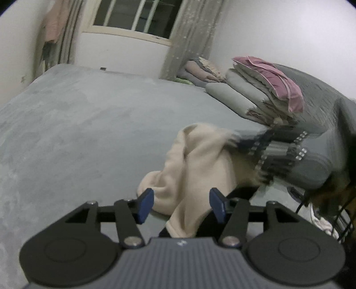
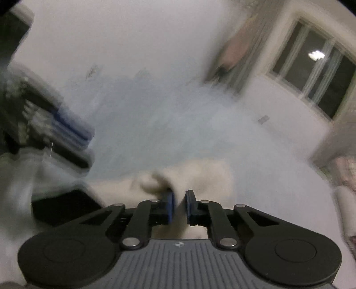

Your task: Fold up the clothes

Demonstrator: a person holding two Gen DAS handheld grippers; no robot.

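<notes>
Soft grey cloth covers a big bed point(image 1: 77, 124), and it looks fuzzy and a little patchy, like velvet. White walls stand behind it, with a dark window point(image 1: 135, 15) and thin, speckled grey curtains point(image 1: 189, 37) hanging down.

From the left wrist camera, a cream garment point(image 1: 200, 169) lies bunched near the front edge of the bed. It looks thick and fleecy, with round, puffy folds. The left gripper point(image 1: 181, 205) has flat blue pads on black arms. Its jaws stand apart, and a fold of the cream garment hangs down between them, but the pads do not squeeze it. The right gripper point(image 1: 276, 153) shows as a blurry dark shape with silver bits, at the right side of the garment. Toward the far right corner of the bed sits a pile of folded bedding point(image 1: 255, 93), grey and puffy, with a pink piece on top that has a pale trim. A smaller folded heap point(image 1: 202, 71) lies behind it by the curtain.

From the right wrist camera, most things are smeared and blurry. The right gripper point(image 2: 179, 205) has its blue pads close together, pinching a thin fold of the cream garment point(image 2: 200, 177), which spreads soft and lumpy in front of it on the grey bed point(image 2: 155, 133). The left gripper point(image 2: 66, 137) shows at the left edge as a blurry blue and black shape. The window point(image 2: 316, 73) is up on the right, with a small bright light shining in the glass.
</notes>
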